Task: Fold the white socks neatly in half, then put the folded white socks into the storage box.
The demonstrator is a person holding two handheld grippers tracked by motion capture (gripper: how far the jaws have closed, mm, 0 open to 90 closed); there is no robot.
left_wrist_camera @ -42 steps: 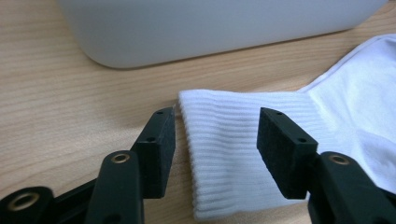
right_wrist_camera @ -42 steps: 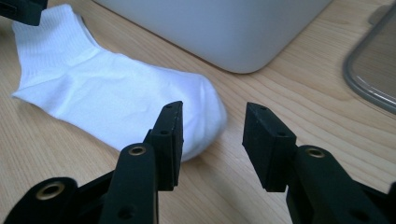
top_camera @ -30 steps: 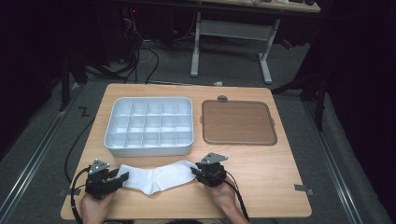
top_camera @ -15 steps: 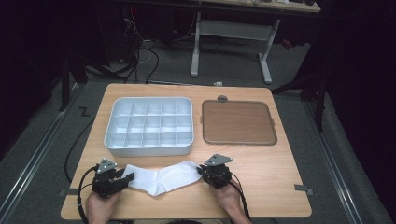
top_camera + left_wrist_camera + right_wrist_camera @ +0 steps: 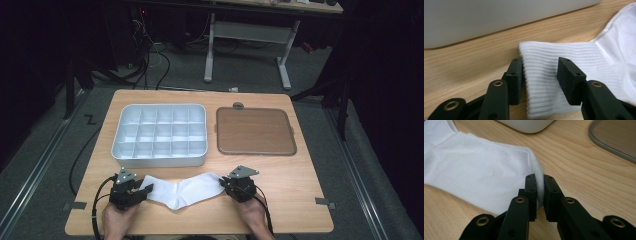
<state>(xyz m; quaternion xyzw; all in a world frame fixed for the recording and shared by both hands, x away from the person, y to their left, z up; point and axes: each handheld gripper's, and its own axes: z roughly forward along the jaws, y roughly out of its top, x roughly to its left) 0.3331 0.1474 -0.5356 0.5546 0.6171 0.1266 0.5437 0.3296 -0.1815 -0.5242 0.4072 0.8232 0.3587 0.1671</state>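
your right gripper is clamped on the toe edge of the white sock, which lies flat near the table's front edge. your left gripper straddles the ribbed cuff, jaws apart; close squarely on it before lifting. the high view adds the compartment tray behind.

I see the compartment tray blocking the way just beyond the sock; right of the tray lies the flat brown lid, with bare table nearer me.
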